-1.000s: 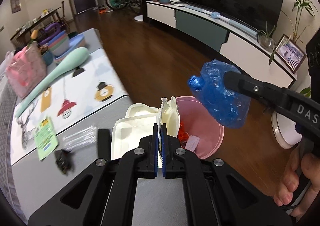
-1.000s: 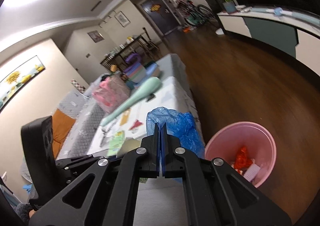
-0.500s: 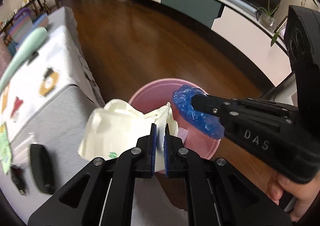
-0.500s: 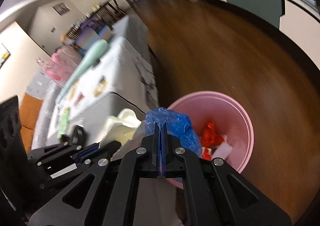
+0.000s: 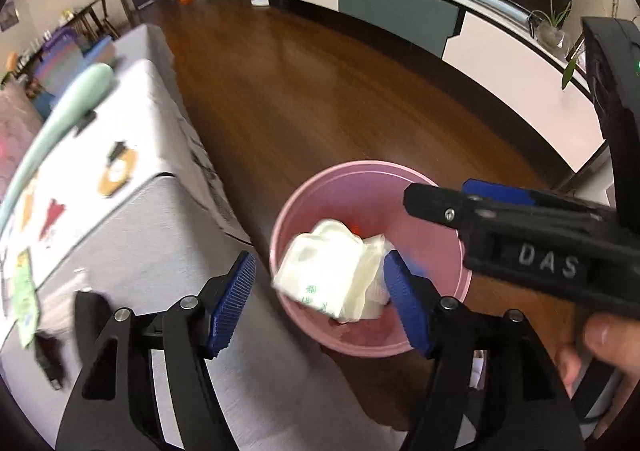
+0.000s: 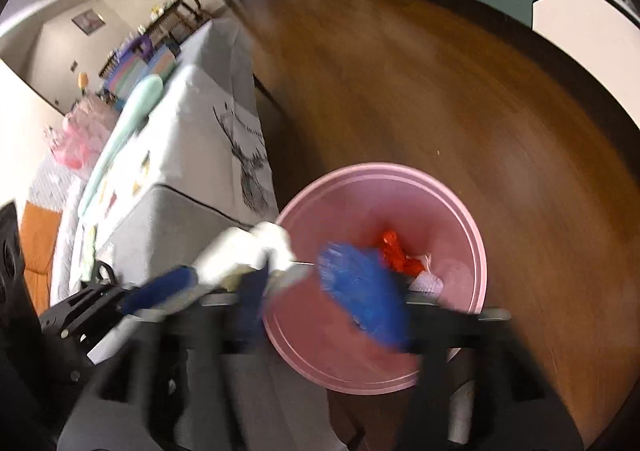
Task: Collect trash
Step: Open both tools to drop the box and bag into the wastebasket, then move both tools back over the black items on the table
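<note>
Both pieces of trash are going into the pink bin (image 5: 372, 343) on the floor right beside the desk (image 5: 132, 243). The left tongs (image 5: 320, 291) have just sprung open, jaws wide, holding nothing; the white bag (image 5: 332, 271) is loose between them, over the bin's mouth and looks to be dropping in. The right tongs (image 5: 432, 199) have just opened too, and in the blurry right view the blue bag (image 6: 360, 283) sits over the bin, free as far as I can tell, above some red scraps (image 6: 394, 251) already at the bottom. What could go wrong: the white bag is near the desk-side rim, so it could catch there and slide off onto the floor. The blue one is flimsy and might cling to a pad instead of falling. Also both tongs are crowded over one bin, so they could bump each other or tip it. Writing: "DAS" on the right tongs' body, and a small green mark on the white bag I can't read.
</note>
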A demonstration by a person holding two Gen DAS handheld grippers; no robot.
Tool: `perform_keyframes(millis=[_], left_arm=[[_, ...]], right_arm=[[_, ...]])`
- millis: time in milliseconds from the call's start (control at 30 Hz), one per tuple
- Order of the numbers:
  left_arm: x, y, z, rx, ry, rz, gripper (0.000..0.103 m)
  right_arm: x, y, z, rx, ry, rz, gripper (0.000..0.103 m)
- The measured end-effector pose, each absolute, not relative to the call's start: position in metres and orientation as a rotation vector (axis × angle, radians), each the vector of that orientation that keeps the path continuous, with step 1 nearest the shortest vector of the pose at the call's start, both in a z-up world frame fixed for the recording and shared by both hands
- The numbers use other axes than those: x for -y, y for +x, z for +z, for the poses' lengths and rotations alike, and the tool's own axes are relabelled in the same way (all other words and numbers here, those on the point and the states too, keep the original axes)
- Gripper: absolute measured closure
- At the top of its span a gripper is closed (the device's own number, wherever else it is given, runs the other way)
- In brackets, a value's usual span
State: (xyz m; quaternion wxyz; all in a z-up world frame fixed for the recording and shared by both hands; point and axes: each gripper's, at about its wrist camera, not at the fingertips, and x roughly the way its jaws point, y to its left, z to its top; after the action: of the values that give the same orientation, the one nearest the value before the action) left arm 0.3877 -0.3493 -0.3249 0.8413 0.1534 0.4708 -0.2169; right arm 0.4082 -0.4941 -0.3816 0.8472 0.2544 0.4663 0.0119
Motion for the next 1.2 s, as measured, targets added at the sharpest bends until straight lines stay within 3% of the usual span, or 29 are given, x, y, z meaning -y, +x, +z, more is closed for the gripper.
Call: perform_keyframes(millis=[133, 300, 433, 633, 867, 1200], left_arm=[[0.315, 0.370, -0.297, -0.976, 0.257, -0.417, 0.023], [0.250, 0.321, -0.258, -0.919, 0.150, -0.365, 0.020], [0.201, 0.282, -0.235, -0.880, 0.116, -0.296, 0.014], [0.120, 0.229, -0.207, -0.846, 0.043, -0.205, 0.014], [0.048, 0.197, -0.186, -0.789, 0.015, -0.134, 0.014], [0.009, 0.203, -0.210, -0.778, -0.004, -0.177, 0.013]], right_arm=[[0.479, 0.394, -0.356, -0.944, 0.539, 0.053, 0.037], [0.443, 0.348, -0.304, -0.840, 0.528, 0.074, 0.036], [0.408, 0.310, -0.269, -0.743, 0.540, 0.095, 0.028], [0.320, 0.247, -0.230, -0.697, 0.417, 0.186, 0.004], [0.245, 0.209, -0.216, -0.672, 0.262, 0.275, 0.005], [0.214, 0.230, -0.239, -0.717, 0.213, 0.265, 0.005]])
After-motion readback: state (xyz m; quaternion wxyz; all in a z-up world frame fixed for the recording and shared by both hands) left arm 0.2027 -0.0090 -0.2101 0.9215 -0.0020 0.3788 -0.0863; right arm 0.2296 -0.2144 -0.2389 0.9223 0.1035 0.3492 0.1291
